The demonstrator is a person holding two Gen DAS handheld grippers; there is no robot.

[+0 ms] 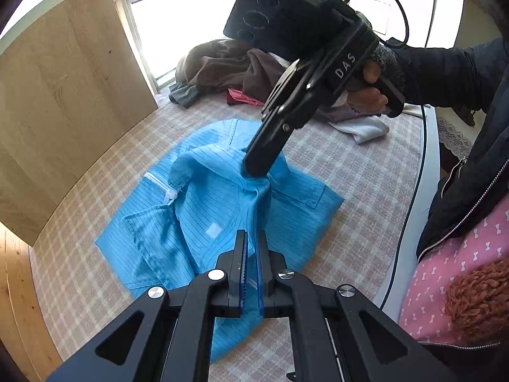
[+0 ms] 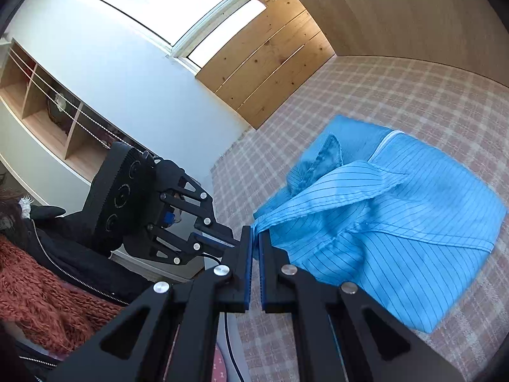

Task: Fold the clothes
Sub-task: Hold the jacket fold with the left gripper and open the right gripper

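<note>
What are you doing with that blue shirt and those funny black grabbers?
A person is folding a blue shirt on a checked bedcover. The right gripper is shut on a bunched bit of the shirt. The left gripper is over the near edge, jaws slightly apart. More clothes wait by the window.

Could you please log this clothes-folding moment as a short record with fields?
surface: checked bedcover
garment: blue striped shirt, partly folded, bunched in the middle
right tongs: shut on a pinch of the blue striped shirt, lifting the fabric into a peak
left tongs: narrow gap showing between the pads, shirt fabric between them; grip cannot be told
other clothes: brown pile and a white item near the window
person: dark sleeve behind the right tongs
</note>
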